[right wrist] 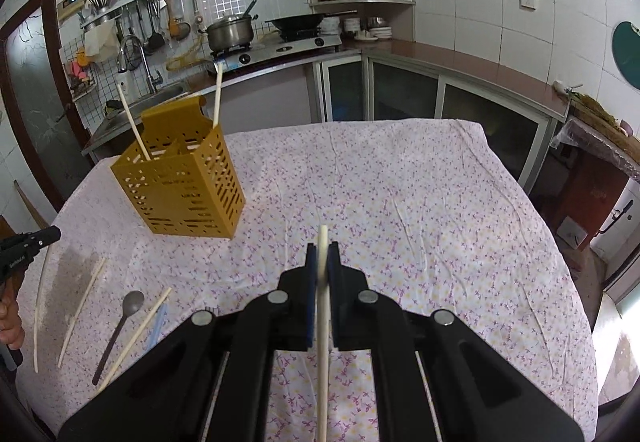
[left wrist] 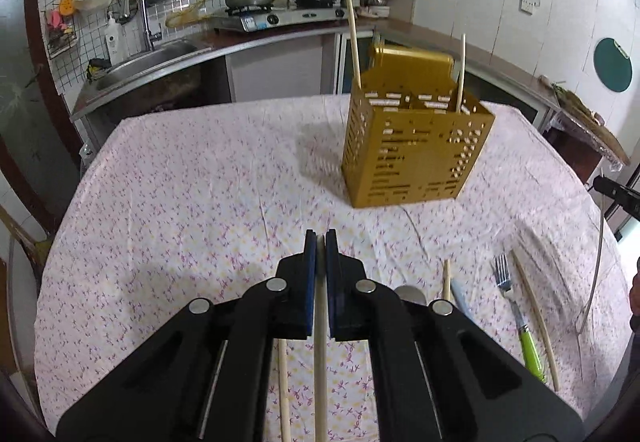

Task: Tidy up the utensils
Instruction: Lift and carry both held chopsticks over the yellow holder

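A: Left gripper (left wrist: 320, 242), lower centre: jaws closed on one chopstick (left wrist: 320, 362). Right gripper (right wrist: 322, 254), lower centre: likewise closed on a chopstick (right wrist: 325, 322).

B: Destination?

A: Gold holder (left wrist: 412, 146), upper right in the left view; perforated, rigid, two pale sticks upright inside. I'd tip each stick vertical and lower it slowly. Fork (left wrist: 516, 314), green handle, lower right.

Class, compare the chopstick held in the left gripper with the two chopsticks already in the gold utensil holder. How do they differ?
Held chopstick: clamped in the shut left gripper, above the tablecloth. Holder chopsticks: ungripped, standing tilted inside the gold utensil holder. Both are pale and slender.
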